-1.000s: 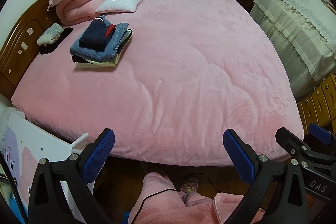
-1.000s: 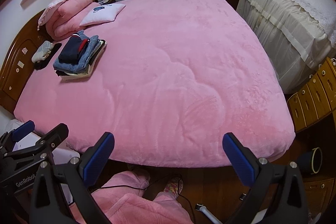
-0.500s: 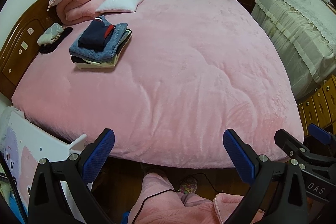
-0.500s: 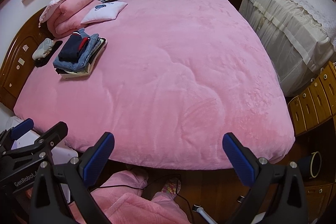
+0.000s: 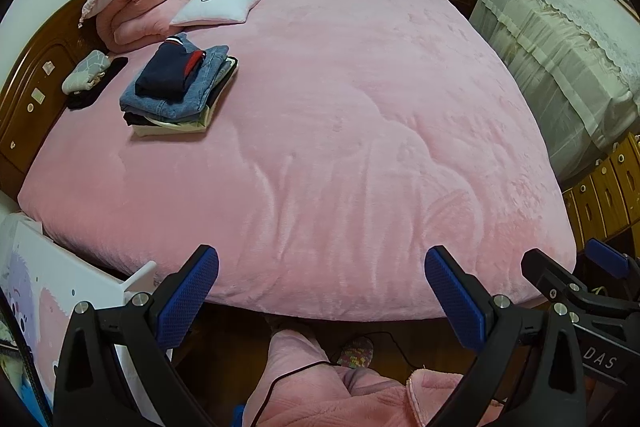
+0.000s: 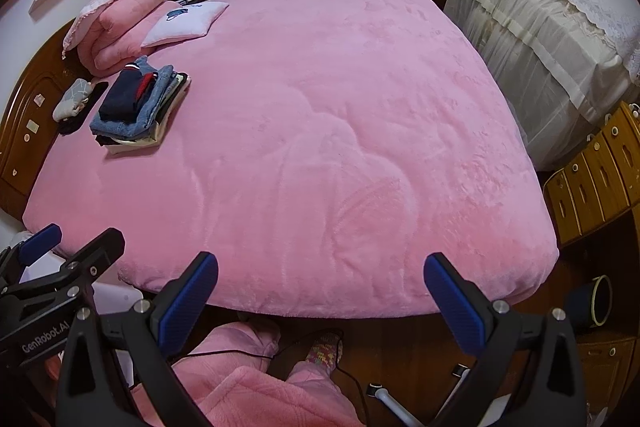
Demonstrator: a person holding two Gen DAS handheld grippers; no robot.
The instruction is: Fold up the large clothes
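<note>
Nothing has shifted; my left gripper and right gripper hover spread, empty, past the bed's foot edge, folded stack near the headboard corner.

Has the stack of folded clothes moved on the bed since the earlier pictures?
No. The stack of folded clothes lies in the same spot beside the white pillow and headboard.

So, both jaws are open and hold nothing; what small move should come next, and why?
Probably reach the left gripper toward the stack of folded clothes near the headboard. Both it and the right gripper hang open and empty past the foot of the bed, and the pink blanket shows no unfolded garment.
</note>
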